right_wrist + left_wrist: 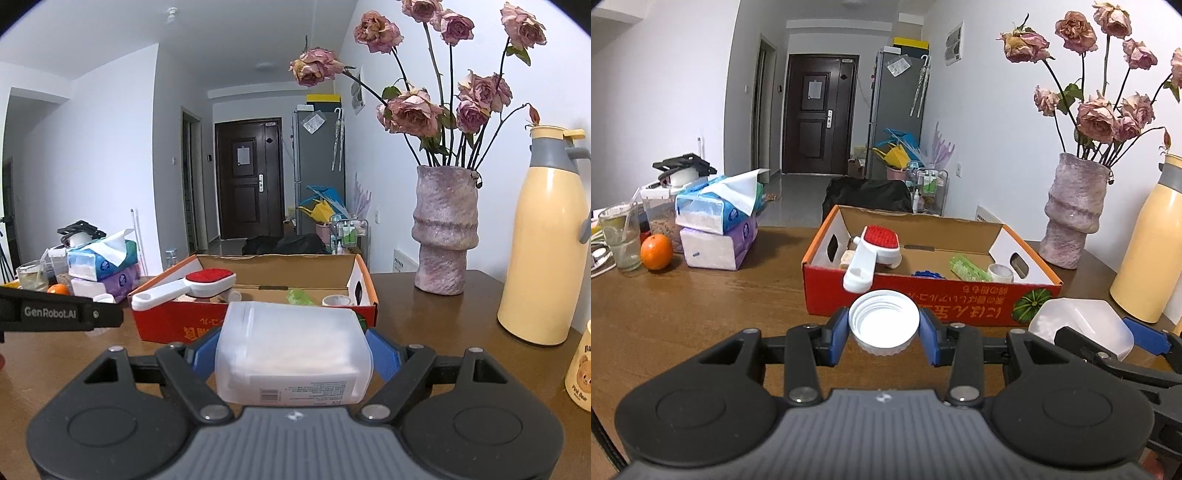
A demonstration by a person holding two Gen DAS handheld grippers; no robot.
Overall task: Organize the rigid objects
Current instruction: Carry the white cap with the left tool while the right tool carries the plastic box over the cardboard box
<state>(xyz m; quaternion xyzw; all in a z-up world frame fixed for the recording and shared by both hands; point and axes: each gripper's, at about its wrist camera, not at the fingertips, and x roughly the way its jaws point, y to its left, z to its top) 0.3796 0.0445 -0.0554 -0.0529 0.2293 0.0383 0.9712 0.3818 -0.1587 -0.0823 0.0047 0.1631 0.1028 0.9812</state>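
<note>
In front of the box, my left gripper pinches the cap by its rim and my right gripper clamps the jar by its sides, so both can drop in.

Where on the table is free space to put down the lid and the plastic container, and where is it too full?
Bare wood lies between the tissue packs and the cardboard box, and in front of the box. Another patch lies between the box and the vase. Crowded: the far left around the orange and glass; inside the box only a middle strip is free.
</note>
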